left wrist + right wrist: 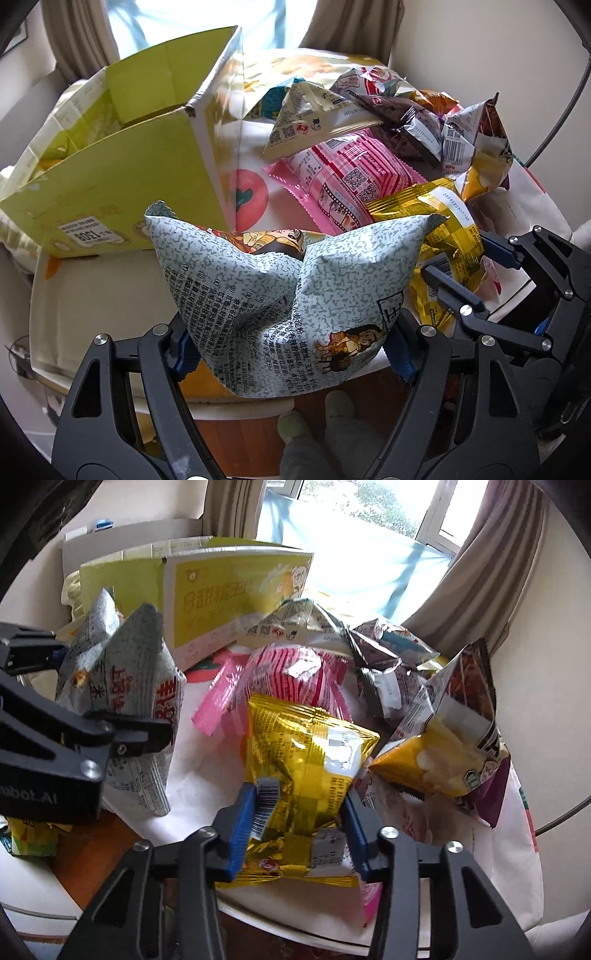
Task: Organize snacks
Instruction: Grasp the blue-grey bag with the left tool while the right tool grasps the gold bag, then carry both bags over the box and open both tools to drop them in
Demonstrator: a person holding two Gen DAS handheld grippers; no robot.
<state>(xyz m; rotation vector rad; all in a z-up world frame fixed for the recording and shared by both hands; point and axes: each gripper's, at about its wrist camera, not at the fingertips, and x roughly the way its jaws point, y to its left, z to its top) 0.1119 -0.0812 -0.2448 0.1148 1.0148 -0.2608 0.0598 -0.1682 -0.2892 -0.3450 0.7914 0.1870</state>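
A round white table [192, 775] stands before a bright window [351, 520] hung with brown curtains [491, 565], between plain pale walls; wooden floor shows under its near edge. The landmark is the open green box [122, 177] standing on the table's far left side, before the window. Right of the box lies the heap of snacks: a pink packet [332, 184] in the middle, small white and dark packets behind it toward the window, and a yellow-and-dark chip bag [447, 738] at the far right. In front of the box, the left gripper [288, 350] squeezes a pale speckled bag [280, 295] between its blue pads, lifted off the table. Right of that bag, the right gripper [301, 830] has its fingers pressed into both sides of a gold packet [306, 760] at the near end of the heap.
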